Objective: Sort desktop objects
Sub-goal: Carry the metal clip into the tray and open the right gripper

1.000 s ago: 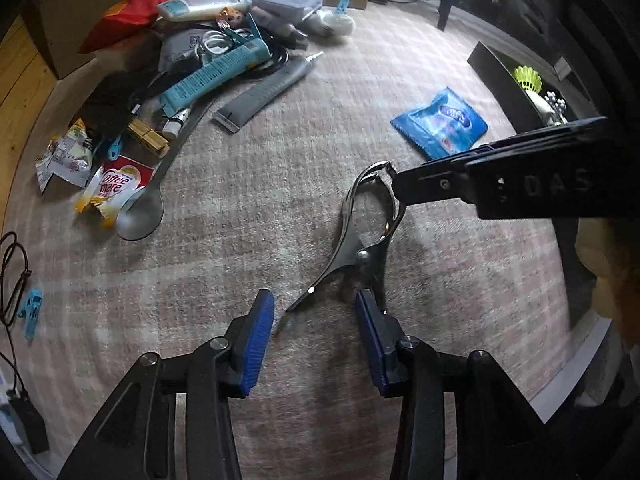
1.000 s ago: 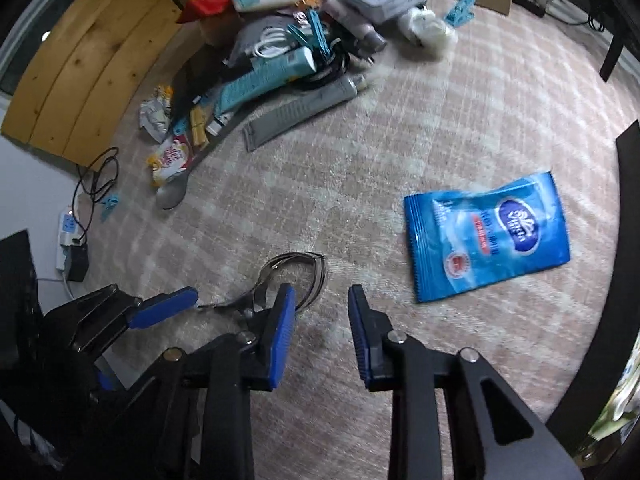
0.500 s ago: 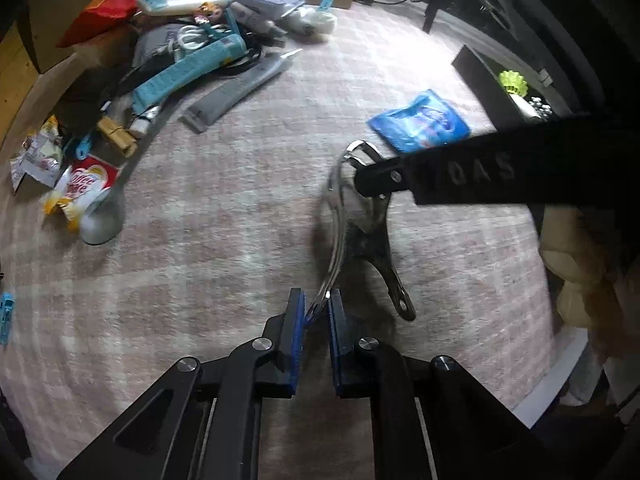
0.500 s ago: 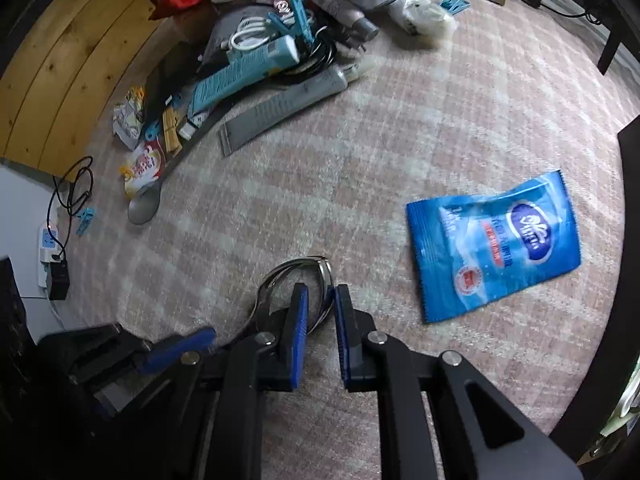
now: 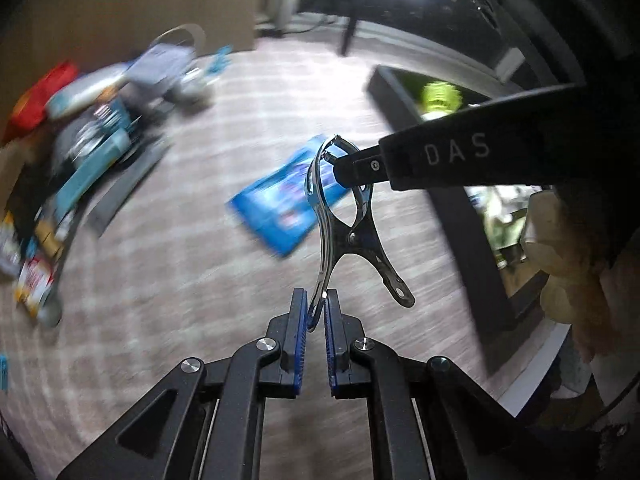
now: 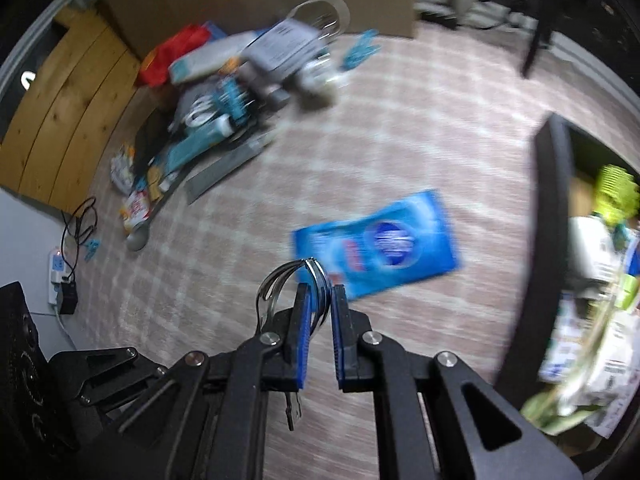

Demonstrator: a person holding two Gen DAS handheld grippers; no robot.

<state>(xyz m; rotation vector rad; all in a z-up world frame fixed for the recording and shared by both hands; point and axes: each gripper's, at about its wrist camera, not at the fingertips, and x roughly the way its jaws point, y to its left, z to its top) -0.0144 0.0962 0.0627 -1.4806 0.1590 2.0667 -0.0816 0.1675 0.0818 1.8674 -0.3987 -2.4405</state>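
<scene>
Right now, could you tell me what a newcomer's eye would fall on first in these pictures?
First the shiny metal clamp at the centre, held off the rug by both grippers: the left gripper is shut on one handle and the right gripper on its curved jaw end. Next, the blue packet lying flat on the checked rug just beyond. Then the blurred pile of clutter at the far left.

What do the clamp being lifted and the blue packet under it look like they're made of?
Clamp: looks like polished metal, chrome-like, with bright mirror glints and a rivet at the pivot. Blue packet: probably thin glossy plastic film, flat, printed, with a soft sheen; motion blur hides finer detail.
</scene>
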